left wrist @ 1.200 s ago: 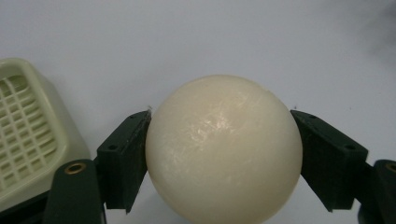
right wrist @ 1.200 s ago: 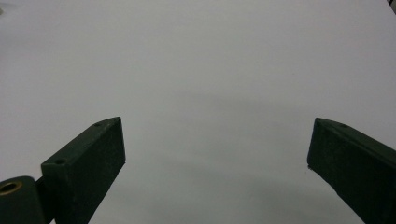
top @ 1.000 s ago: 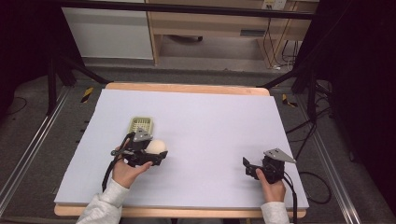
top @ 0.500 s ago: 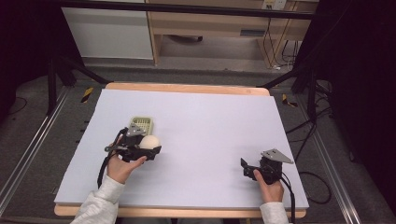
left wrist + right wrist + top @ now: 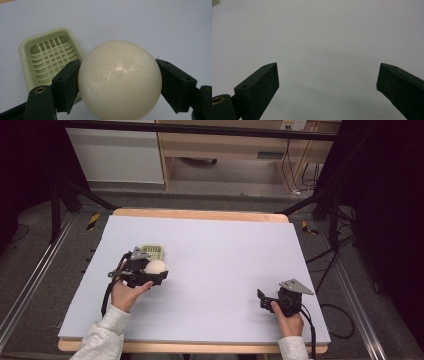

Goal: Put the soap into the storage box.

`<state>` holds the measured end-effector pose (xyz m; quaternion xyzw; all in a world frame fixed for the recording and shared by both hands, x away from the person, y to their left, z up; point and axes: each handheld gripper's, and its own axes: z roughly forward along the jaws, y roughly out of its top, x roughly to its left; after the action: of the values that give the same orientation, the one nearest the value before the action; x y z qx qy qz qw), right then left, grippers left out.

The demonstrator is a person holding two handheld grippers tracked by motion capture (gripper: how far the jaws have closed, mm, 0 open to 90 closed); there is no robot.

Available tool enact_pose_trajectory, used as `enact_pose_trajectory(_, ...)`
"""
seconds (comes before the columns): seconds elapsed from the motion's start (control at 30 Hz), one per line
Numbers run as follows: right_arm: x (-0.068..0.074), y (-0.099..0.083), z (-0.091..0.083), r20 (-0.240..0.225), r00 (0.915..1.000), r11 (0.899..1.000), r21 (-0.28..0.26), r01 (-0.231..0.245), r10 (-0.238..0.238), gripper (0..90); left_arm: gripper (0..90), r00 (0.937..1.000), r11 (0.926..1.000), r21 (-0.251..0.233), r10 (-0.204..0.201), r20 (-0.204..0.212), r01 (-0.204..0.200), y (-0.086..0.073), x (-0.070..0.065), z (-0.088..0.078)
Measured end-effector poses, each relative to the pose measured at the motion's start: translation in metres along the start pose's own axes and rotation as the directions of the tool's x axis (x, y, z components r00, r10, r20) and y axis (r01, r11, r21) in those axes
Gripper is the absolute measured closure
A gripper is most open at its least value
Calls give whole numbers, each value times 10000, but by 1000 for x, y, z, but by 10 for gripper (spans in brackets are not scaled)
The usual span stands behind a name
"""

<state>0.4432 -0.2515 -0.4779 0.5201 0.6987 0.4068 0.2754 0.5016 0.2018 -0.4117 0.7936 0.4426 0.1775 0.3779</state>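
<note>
A cream-white ball (image 5: 119, 80) sits clamped between the two black jaws of my left gripper (image 5: 117, 82), which is shut on it. From above, the ball (image 5: 155, 266) and the left gripper (image 5: 156, 270) hang just in front of a pale green slatted tray (image 5: 154, 251) at the left of the white table top. That tray (image 5: 47, 56) lies behind and to the left of the ball in the left gripper view. My right gripper (image 5: 261, 300) rests near the front right of the table, and its jaws (image 5: 328, 82) stand wide apart with nothing between them.
The white sheet (image 5: 220, 255) covers a wooden table. Black stands and cables (image 5: 320, 245) run along the right side and behind. A wooden cabinet (image 5: 235, 150) stands beyond the far edge.
My left gripper has carried the ball a little to the left and towards the green tray. The right gripper has stayed where it was.
</note>
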Motion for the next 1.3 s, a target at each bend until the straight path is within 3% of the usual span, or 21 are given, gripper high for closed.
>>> enact_pose_trajectory(0.5, 0, 1, 1, 3, 10000, 10000, 14, -56, 56, 47, 237, 9999, 9999, 87, -67, -126, 69, 8, 9, 8)
enact_pose_trajectory(1.3, -1, 1, 2, 70, 10000, 10000, 19, -15, 15, 47, 237, 9963, 9989, 206, -407, -753, 424, 22, 39, 18)
